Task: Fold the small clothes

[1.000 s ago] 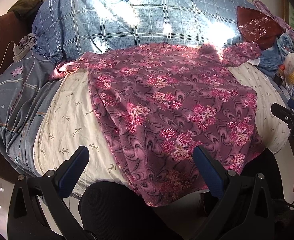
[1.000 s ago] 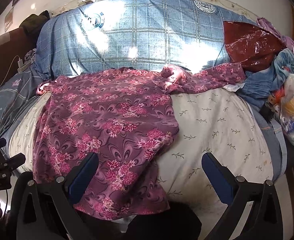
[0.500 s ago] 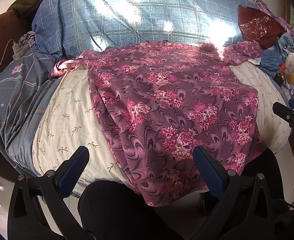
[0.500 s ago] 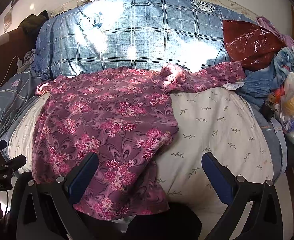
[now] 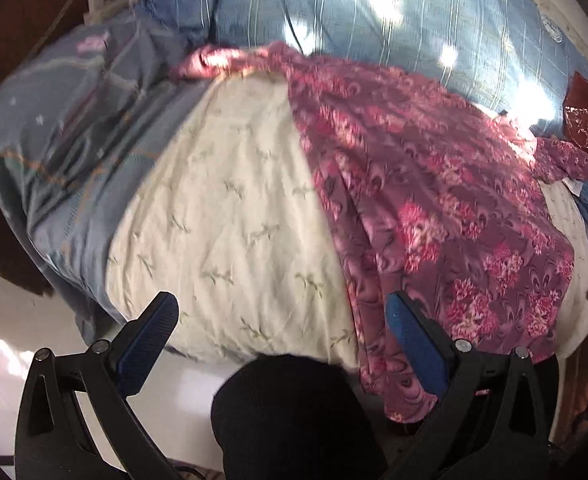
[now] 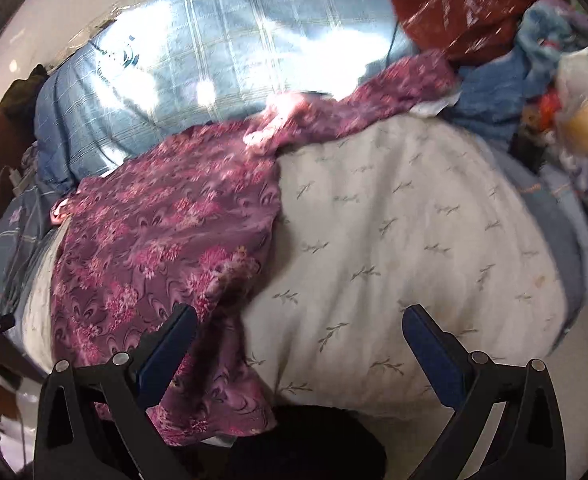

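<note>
**Desk:** While both views blur, what has changed on the cream quilt [image 5: 230, 216]?

**Operator:** I have swung both rigs outward in the last half second. The floral garment [image 5: 434, 200] lies spread across the quilt as before, its hem hanging off the near edge. My left gripper [image 5: 282, 320] now straddles its left edge, my right gripper [image 6: 300, 330] its right edge. Both are spread wide, pinching nothing. I judge a side fold is next.

The garment [image 5: 434, 200] lies on the cushion [image 5: 222, 232], the big pillow [image 5: 374, 12] behind.
</note>
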Motion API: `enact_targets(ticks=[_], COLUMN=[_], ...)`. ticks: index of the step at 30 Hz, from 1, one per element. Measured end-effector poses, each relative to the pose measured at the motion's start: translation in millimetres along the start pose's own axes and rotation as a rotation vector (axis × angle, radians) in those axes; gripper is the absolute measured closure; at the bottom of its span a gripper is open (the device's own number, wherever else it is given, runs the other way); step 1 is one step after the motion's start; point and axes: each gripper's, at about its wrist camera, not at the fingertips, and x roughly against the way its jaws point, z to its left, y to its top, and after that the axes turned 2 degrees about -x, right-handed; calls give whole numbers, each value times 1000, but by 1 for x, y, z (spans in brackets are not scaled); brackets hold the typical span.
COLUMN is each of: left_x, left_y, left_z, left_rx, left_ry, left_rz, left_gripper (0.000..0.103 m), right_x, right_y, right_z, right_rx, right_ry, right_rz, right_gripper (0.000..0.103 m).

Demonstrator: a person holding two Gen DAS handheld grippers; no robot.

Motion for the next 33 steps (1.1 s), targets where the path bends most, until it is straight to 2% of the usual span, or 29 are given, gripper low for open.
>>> enact_targets(ticks=[5,7,12,14,16,19,22,24,26,33], left_x=[-25,-27,-31,-31,-32,-36,-37,-37,-38,-36], left_y=[-9,-11,-7,-8,-8,-6,-4,-2,-1,-2], left_z=[-10,-8,-7,-7,-8,-8,-9,-8,-7,-8], left_rx=[-7,0,18,15,12,23,22,32,42,40], left_ry=[-16,-17,-19,-24,-17,-21,-12,-14,-13,-11], left_rz=[97,106,125,125,126,141,141,137,139,134], left_gripper=[0,0,0,0,0,0,0,0,0,0], right_x=[-33,-42,-44,-39,-43,-45,-47,-44,-41,-32], right_y=[-5,-12,-24,-25,-29,-34,-36,-36,-36,-38], right_z=[3,3,12,18,27,39,44,42,36,33], right_rx=[50,50,93,92,145,200,261,278,274,264], right_ry=[19,43,98,139,105,103,64,58,66,87], right_rz=[119,168,214,212,225,228,213,205,208,197], right_gripper=[17,25,24,25,26,28,45,64,71,72])
